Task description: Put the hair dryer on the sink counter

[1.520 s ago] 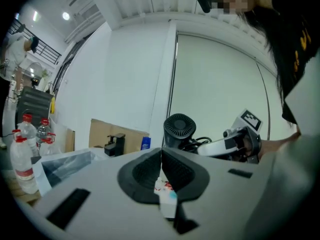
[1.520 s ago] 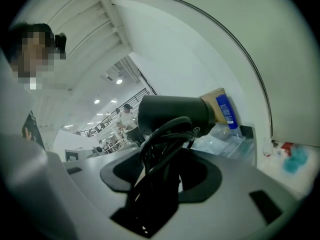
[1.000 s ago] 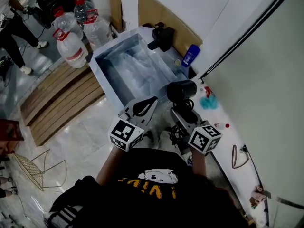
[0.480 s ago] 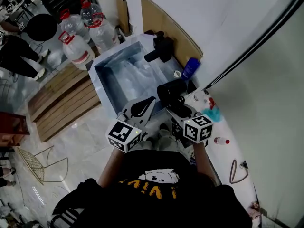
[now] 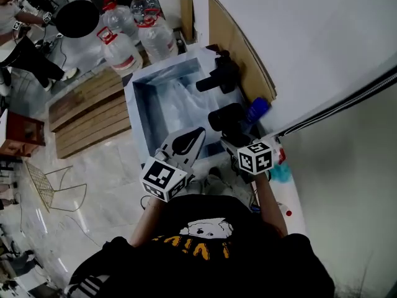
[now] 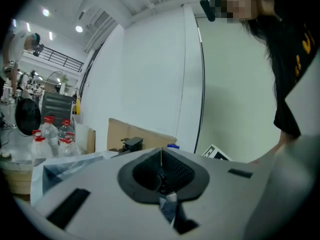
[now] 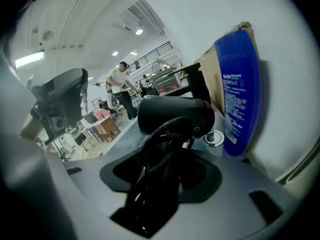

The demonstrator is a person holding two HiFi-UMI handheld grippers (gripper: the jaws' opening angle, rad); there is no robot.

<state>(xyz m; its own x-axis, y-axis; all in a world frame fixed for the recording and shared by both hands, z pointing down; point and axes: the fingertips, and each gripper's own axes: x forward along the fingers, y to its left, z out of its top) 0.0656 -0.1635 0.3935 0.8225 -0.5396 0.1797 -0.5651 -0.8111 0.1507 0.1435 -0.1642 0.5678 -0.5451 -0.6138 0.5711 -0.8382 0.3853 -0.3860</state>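
The right gripper (image 5: 234, 136) grasps the black hair dryer (image 5: 225, 117) just beside the blue bottle (image 5: 255, 110), seemingly above the sink counter (image 5: 293, 194), so lowering and releasing remain, while the left gripper (image 5: 195, 134) is clenched on nothing.

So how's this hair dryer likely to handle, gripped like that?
The hair dryer looks rigid and front-heavy: its bulky barrel sticks out past the right gripper, so it may pivot. Its cord bunches in loose loops, so likely floppy and apt to snag. The rounded barrel might roll once set down.
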